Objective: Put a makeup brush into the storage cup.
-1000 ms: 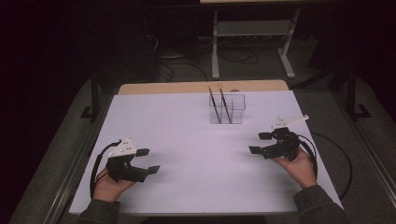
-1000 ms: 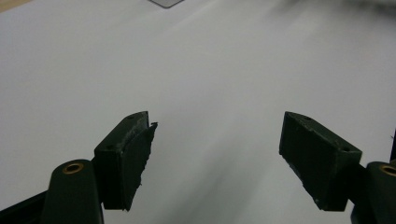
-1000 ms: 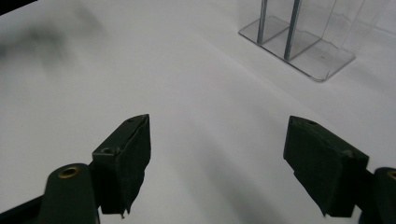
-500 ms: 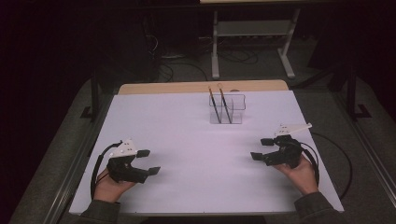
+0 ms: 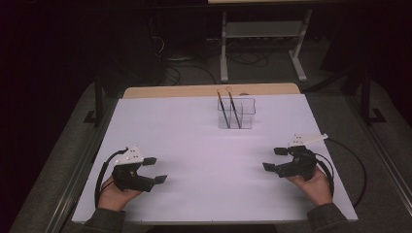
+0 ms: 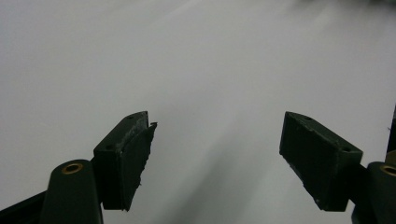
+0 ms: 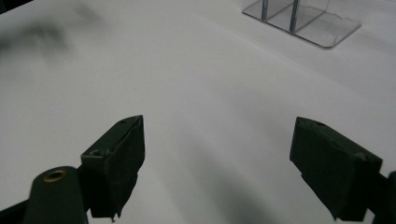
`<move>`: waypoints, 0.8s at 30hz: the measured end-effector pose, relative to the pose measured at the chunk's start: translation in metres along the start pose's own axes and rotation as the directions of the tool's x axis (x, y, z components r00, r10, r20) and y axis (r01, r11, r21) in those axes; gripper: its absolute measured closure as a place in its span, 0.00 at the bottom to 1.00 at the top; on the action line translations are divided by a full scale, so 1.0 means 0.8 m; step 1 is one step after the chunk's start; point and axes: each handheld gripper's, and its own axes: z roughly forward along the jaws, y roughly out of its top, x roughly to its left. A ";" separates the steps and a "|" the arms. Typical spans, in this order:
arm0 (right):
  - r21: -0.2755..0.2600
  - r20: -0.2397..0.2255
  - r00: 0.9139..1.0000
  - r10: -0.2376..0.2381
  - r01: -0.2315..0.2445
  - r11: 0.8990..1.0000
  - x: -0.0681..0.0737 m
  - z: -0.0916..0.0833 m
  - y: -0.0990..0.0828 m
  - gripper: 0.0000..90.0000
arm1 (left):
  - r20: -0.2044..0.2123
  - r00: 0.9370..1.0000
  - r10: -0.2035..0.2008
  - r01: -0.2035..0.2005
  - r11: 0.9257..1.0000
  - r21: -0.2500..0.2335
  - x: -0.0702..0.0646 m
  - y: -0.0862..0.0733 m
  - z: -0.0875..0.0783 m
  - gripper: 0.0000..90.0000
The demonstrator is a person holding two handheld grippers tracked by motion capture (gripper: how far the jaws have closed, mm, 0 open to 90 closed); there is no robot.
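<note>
A clear plastic holder (image 5: pixel 236 114) stands at the back middle of the white table top (image 5: pixel 204 145), with two dark pencils (image 5: pixel 228 109) leaning in it. My left gripper (image 5: pixel 158 169) rests at the near left in a person's hand, open, with bare white surface between its jaws (image 6: pixel 217 154). At the near right my right gripper (image 5: pixel 271 158) points left; its jaws have just been opening and stand wide with nothing between them (image 7: pixel 217 158). The holder (image 7: pixel 322 28) lies ahead and to the right in the right gripper view.
A wooden strip (image 5: pixel 194 91) shows along the table's far edge. Beyond it on the dark floor stand a pale metal frame (image 5: pixel 262 43) and loose cables (image 5: pixel 180 73). Each gripper trails a black cable (image 5: pixel 357 170) near the table's side edges.
The right hand has drifted toward the near edge and sunk a little, and its jaws look slightly wider. The left hand has kept still.
</note>
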 end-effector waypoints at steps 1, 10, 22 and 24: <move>-0.001 0.002 1.000 0.002 -0.002 1.000 0.001 -0.001 -0.001 0.19 | 0.005 1.000 0.001 -0.001 1.000 0.001 0.000 0.000 0.000 0.27; -0.030 0.000 1.000 -0.006 0.006 1.000 0.008 -0.008 -0.010 0.18 | 0.013 1.000 -0.003 0.002 1.000 0.004 -0.001 -0.002 0.003 0.26; -0.038 -0.002 1.000 -0.007 0.007 0.999 0.009 -0.011 -0.012 0.18 | 0.015 1.000 0.006 -0.007 1.000 0.010 -0.002 -0.002 0.004 0.26; -0.035 -0.003 1.000 -0.016 0.016 0.999 0.009 -0.010 -0.012 0.18 | 0.014 1.000 0.006 -0.006 1.000 0.008 -0.002 -0.002 0.004 0.26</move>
